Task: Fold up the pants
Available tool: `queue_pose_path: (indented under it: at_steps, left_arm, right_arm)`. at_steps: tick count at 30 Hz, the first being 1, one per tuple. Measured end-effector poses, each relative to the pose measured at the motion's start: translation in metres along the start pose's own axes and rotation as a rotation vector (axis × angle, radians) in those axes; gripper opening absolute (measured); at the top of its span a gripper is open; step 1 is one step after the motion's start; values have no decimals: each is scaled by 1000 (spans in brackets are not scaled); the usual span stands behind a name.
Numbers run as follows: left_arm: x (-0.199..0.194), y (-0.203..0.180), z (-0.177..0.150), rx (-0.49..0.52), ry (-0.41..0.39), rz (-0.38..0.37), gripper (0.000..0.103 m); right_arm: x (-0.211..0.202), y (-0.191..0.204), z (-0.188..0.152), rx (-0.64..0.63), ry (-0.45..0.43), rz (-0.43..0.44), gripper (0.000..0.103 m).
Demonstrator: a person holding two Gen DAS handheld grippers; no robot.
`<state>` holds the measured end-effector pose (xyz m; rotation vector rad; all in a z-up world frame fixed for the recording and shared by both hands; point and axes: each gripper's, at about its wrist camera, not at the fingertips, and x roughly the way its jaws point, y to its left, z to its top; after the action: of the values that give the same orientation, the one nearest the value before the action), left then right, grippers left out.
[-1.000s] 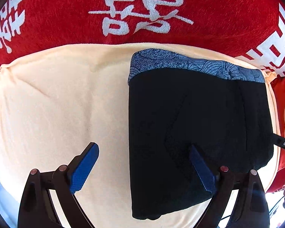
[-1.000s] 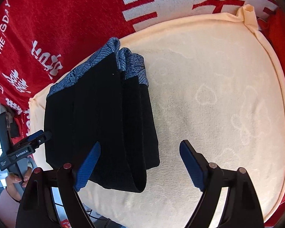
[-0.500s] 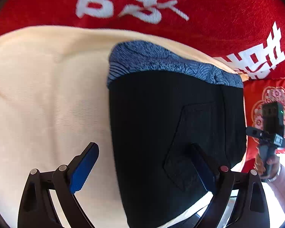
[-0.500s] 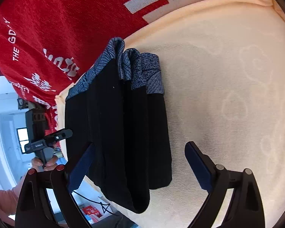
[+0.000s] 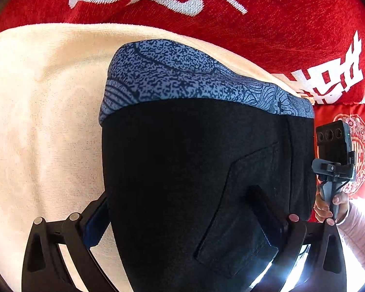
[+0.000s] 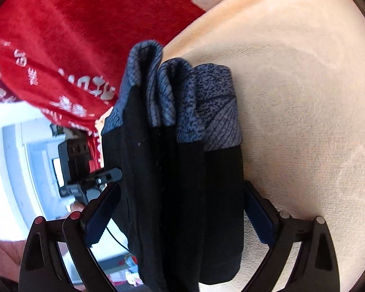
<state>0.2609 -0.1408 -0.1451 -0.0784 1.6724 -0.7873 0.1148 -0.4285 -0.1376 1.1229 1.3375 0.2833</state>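
The black pants (image 5: 182, 175) with a blue patterned waistband (image 5: 187, 77) lie folded on a cream cloth (image 5: 36, 121). My left gripper (image 5: 180, 219) is open, its fingers wide apart at the near edge of the folded stack; the left finger sits at the stack's left side and the right finger (image 5: 267, 211) lies over the black fabric. In the right wrist view the pants (image 6: 182, 182) show as stacked layers seen edge-on. My right gripper (image 6: 180, 211) is open and straddles the stack, one finger on each side.
A red blanket with white characters (image 5: 231, 12) lies beyond the cream cloth (image 6: 304, 97). The other gripper's camera head and the hand holding it (image 5: 333, 150) are at the right edge of the pants. A bright room (image 6: 17, 158) shows past the cloth's edge.
Both grippers have moved closer to the pants, which now fill the views. The right gripper now straddles the folded stack; earlier the stack was ahead and to its left.
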Motion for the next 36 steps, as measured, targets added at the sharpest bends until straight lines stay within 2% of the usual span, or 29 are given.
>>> queue_pose_path:
  at_steps: [1,2,3,5,7,9,15,21,24,28,30,32,34,36]
  left_arm:
    - [-2,1,-2,-2,-10,3,102]
    - [-4,0,-3,-1,-26,3,93]
    - [-8,-1,-6,8,-46,-13,85]
    - [-17,-10,-12,35,-83,-4,73]
    - [-27,-18,-19,56,-112,12,64]
    - [-39,-23,-24,61,-136,4,59]
    - [-78,-33,-57,87,-154,14,59]
    - [-96,-17,-115,69,-113,34,59]
    - [-91,-4,-142,41,-86,39,59]
    - [-72,12,-164,25,-71,45,60]
    - [-62,20,-168,7,-68,55,67]
    - [-59,29,-170,-21,-94,78,88]
    - [-55,34,-169,-42,-92,137,103]
    - [-54,35,-167,-53,-83,151,103]
  right_arm:
    - [0,3,-1,5,-1,-28,90]
    - [0,5,-2,-3,-2,-67,77]
    - [-1,8,-3,-10,-1,-81,74]
    - [-3,12,-5,-8,-11,-61,60]
    - [-9,17,-9,-7,-29,-37,53]
    - [-17,21,-13,3,-45,-9,50]
    - [-26,42,-49,8,-49,47,50]
    - [-12,51,-101,39,-31,72,50]
    - [1,43,-129,66,-23,73,50]
    - [17,29,-148,72,-11,44,50]
    - [23,23,-153,58,-15,12,52]
    - [23,18,-154,44,-26,-4,58]
    - [25,20,-152,30,-29,-55,65]
    - [26,23,-152,22,-31,-104,71]
